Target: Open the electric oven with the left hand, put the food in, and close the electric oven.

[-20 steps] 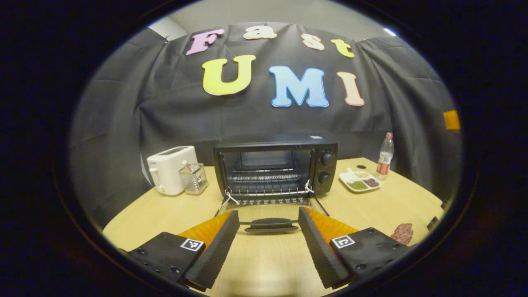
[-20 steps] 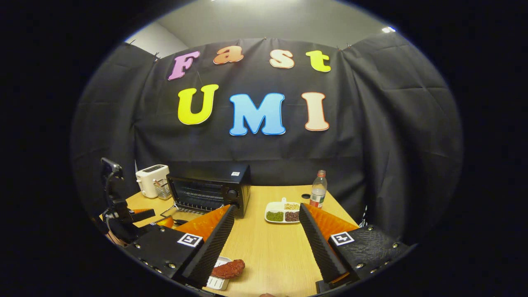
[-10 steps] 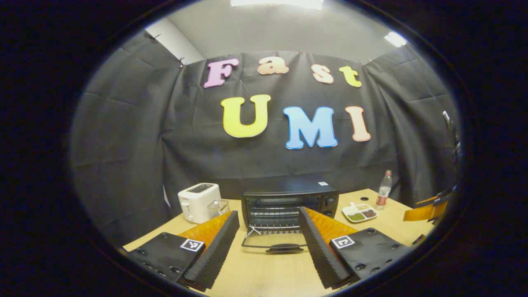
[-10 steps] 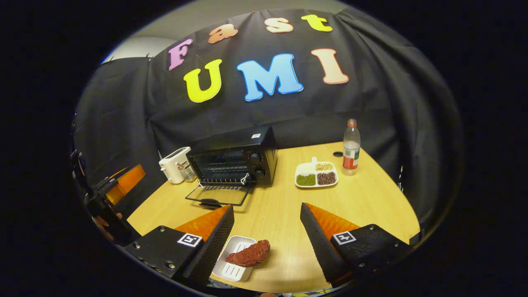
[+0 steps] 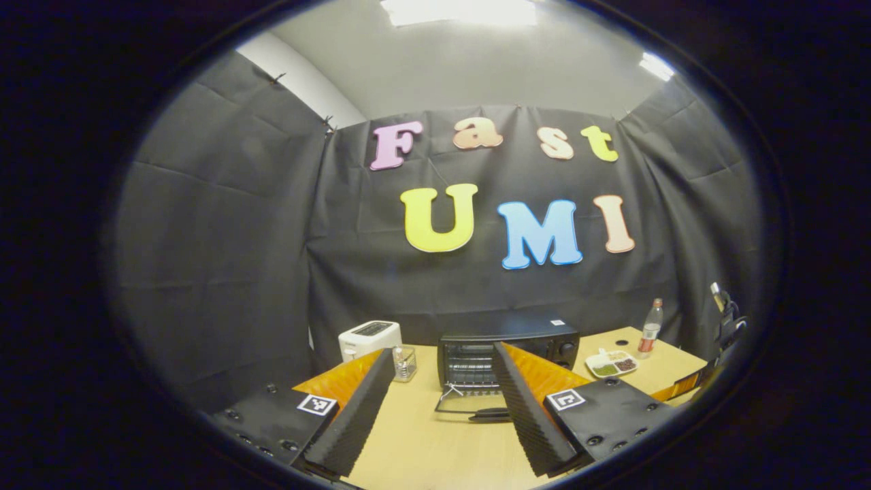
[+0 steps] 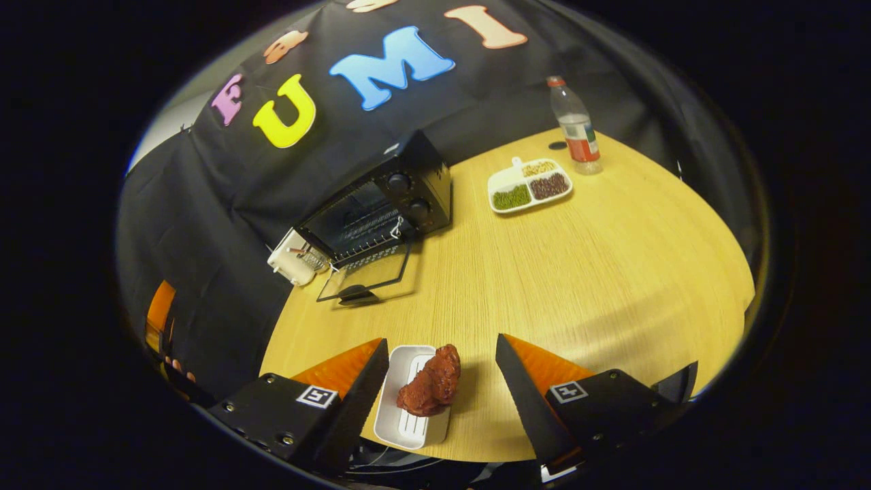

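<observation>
Oven point(image 6: 381, 204) is seen near the back left part of the wooden table point(image 6: 612, 272) in the right gripper view, with its glass door point(image 6: 364, 275) folded down flat onto the table and the dark handle at the front edge of the door. Just beside the oven on its left, at the left edge of the table, a white toaster point(image 6: 287, 257) is placed, and a small clear holder is touching or almost touching it; which of the two cannot be told. At the front edge of the table a white tray point(image 6: 401, 418) is lying, and the reddish-brown piece of food point(image 6: 431, 389) rests on its right part, hanging a little over the tray's rim. The right gripper point(image 6: 442, 388) is held above this spot with its fingers spread wide, one on each side of the tray and the food, and nothing is gripped. Toward the back right corner a white divided dish point(image 6: 529, 187) with green, dark and pale grains is found, and a plastic bottle point(image 6: 575, 126) stands upright just behind it.

In the left gripper view the left gripper point(image 5: 442, 401) is also spread wide and holds nothing. Between its fingers the oven point(image 5: 507, 350) is seen well apart, at the back edge of the table point(image 5: 422, 449), door point(image 5: 473, 405) down.
</observation>
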